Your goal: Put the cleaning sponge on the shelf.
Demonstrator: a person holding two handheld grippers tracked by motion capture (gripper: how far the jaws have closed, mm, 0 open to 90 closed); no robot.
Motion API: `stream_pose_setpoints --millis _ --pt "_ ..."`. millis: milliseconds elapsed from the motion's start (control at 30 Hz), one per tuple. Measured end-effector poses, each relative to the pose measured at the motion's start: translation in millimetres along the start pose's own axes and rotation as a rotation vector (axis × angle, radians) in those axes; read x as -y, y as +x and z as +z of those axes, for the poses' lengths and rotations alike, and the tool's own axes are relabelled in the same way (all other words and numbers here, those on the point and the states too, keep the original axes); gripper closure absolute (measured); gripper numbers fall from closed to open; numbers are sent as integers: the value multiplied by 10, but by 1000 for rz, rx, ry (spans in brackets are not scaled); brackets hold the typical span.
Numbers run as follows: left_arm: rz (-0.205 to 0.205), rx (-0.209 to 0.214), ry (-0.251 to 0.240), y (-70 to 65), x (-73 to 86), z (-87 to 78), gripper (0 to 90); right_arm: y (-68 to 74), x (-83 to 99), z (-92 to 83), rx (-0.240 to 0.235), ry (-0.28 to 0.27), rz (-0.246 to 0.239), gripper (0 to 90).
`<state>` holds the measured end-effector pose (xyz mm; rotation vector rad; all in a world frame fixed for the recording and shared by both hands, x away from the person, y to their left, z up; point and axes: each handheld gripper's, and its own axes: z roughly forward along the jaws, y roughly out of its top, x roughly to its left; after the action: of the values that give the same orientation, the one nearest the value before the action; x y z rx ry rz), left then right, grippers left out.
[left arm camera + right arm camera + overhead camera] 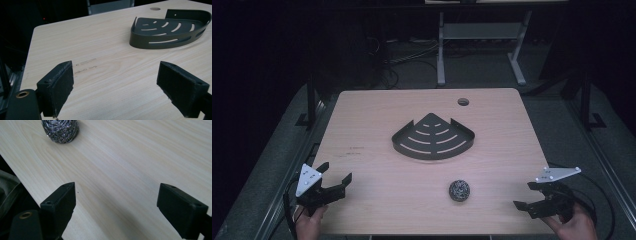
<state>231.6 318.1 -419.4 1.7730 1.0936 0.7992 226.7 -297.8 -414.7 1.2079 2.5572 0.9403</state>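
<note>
Both grippers sit at the near edge of the pale wood-grain table (362,200), one at each corner, and neither has taken hold of anything. The left gripper (333,179) stands with its jaws spread wide and nothing between them; in the left gripper view its black pads (61,87) frame bare tabletop. The right gripper (528,195) is likewise spread wide and empty, resting near the right corner.

The work appears to be at its opening step: the approach. The round ball of silvery steel-wool scourer (459,190) lies on the table near the front edge, right of centre, well apart from both grippers but closer to the right one. In the right gripper view the scourer (60,130) sits ahead and off to the left of the jaws, so the next move, as I judge it, calls for that gripper to swing towards it and straddle it before closing.

The dark metal quarter-round corner shelf with curved slots (433,137) lies flat at the table's middle, beyond the scourer and apart from it; it is the likely destination. A round cable hole (463,102) marks the far side. Nothing lies between the right gripper and the scourer. The shelf's raised rim would have to be cleared on the way in.
</note>
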Motion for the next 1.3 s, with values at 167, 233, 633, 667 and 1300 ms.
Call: stream_pose_setpoints --millis 167,233,633,667,1300 --pt "3 3 3 -9 4 2 132 24 -117 39 -6 -5 -32 148" --pt "2 7 3 -10 9 5 132 29 -138 56 -9 -2 -37 148" --pt "3 8 4 -8 3 8 132 109 -325 161 -38 21 -84 148" --pt "4 8 6 -6 3 9 133 111 -332 163 -36 23 -86 146" --pt "2 6 8 -2 8 15 133 174 -500 271 -62 57 -129 145"
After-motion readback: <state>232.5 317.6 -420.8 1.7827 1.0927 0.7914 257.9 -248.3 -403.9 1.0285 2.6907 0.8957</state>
